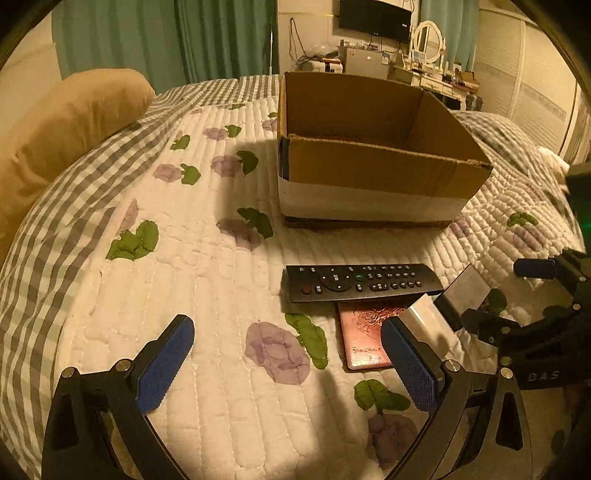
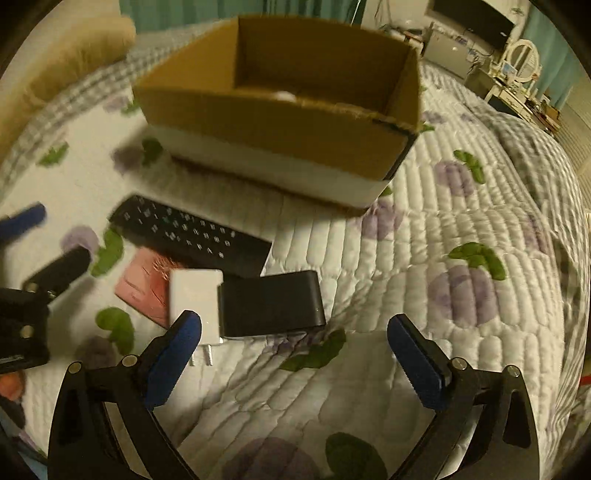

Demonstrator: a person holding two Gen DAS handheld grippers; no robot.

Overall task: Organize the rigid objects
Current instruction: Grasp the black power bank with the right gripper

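An open cardboard box stands on the quilted bed; it also shows in the right wrist view, with something small and white just visible inside. A black remote lies in front of it, also seen in the right wrist view. A pink booklet lies beside the remote. A white charger plug and a black flat box lie next to it. My left gripper is open and empty above the quilt. My right gripper is open and empty near the plug and black box.
A tan pillow lies at the far left of the bed. The floral quilt stretches to the right of the objects. A dresser with a mirror and a wall TV stand beyond the bed.
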